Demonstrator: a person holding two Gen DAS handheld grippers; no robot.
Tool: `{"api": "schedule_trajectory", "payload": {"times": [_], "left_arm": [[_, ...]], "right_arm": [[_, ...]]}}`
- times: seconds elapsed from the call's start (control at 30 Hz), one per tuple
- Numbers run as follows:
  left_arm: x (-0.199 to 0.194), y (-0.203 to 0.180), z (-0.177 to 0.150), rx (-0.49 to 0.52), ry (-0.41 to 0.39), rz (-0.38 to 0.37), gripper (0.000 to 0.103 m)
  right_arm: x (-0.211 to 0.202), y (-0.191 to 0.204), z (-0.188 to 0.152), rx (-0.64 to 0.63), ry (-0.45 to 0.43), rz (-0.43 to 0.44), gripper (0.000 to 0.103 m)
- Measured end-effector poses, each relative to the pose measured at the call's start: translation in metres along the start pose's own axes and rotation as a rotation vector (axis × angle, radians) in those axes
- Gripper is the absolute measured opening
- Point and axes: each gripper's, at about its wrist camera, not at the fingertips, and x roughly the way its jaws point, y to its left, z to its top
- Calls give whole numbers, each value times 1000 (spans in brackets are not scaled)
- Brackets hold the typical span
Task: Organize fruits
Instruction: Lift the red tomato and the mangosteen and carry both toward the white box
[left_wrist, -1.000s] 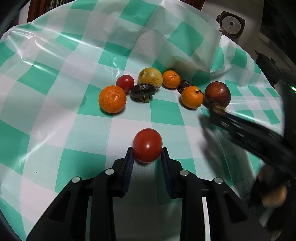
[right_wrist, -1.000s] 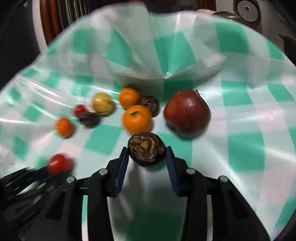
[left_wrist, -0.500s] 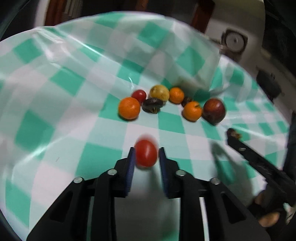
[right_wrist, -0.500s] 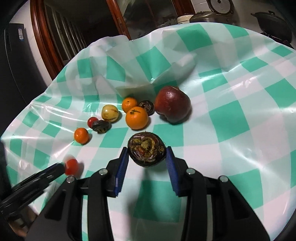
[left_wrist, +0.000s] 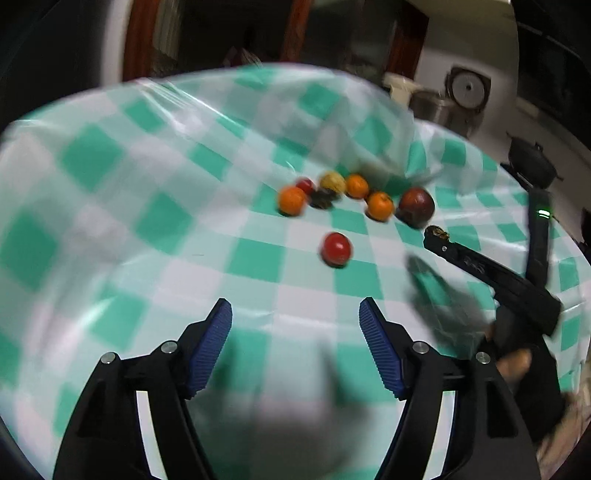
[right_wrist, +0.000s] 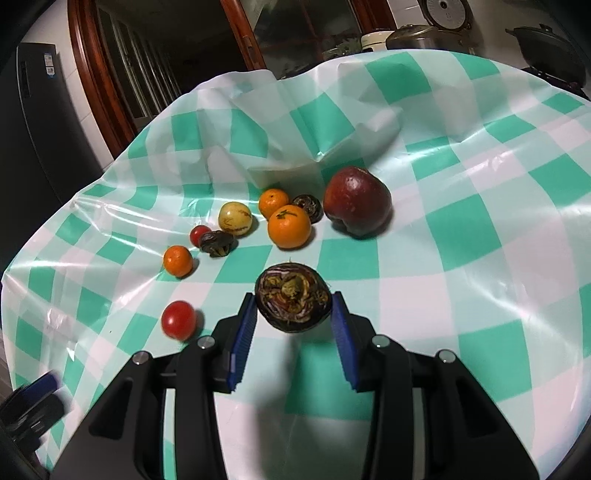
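My left gripper (left_wrist: 295, 317) is open and empty, drawn back from a red tomato (left_wrist: 336, 249) that lies alone on the checked cloth. The tomato also shows in the right wrist view (right_wrist: 178, 319). My right gripper (right_wrist: 293, 314) is shut on a dark mangosteen half (right_wrist: 293, 298), held just above the cloth. It shows from the side in the left wrist view (left_wrist: 436, 233). Behind lies a cluster: a dark red apple (right_wrist: 357, 201), two oranges (right_wrist: 289, 226), a yellow fruit (right_wrist: 235, 218), a small tomato (right_wrist: 198, 233), a small orange (right_wrist: 178, 261) and dark mangosteen pieces (right_wrist: 217, 242).
A green and white checked plastic cloth (right_wrist: 480, 258) covers the table and rises in folds (right_wrist: 332, 147) behind the fruit. Pots and a rice cooker (right_wrist: 443, 14) stand beyond the far edge. A dark fridge (right_wrist: 33, 129) is at the left.
My left gripper has opened, let go of the red tomato and pulled back and up. The right gripper has lifted a little, still holding the mangosteen half.
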Motion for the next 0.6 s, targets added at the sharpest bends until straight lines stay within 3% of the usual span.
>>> {"api": "schedule_trajectory", "payload": {"times": [0.2, 0.27, 0.3, 0.33, 0.43, 0.53, 0.6], "left_arm": [[87, -32, 33, 58, 50, 39, 61], [105, -35, 34, 73, 75, 56, 50], [118, -32, 35, 57, 128, 33, 47], [122, -28, 38, 28, 131, 5, 41], [127, -25, 46, 12, 126, 6, 41], [131, -31, 48, 42, 138, -7, 33], [131, -37, 46, 84, 137, 21, 32]], "right_arm": [[-8, -6, -5, 24, -6, 11, 42], [-6, -7, -4, 29, 5, 21, 42], [-6, -6, -4, 23, 7, 21, 42], [-5, -3, -4, 11, 9, 19, 42], [-4, -1, -3, -1, 16, 19, 42], [-2, -4, -3, 15, 22, 25, 42], [-1, -4, -3, 13, 29, 26, 42]]}}
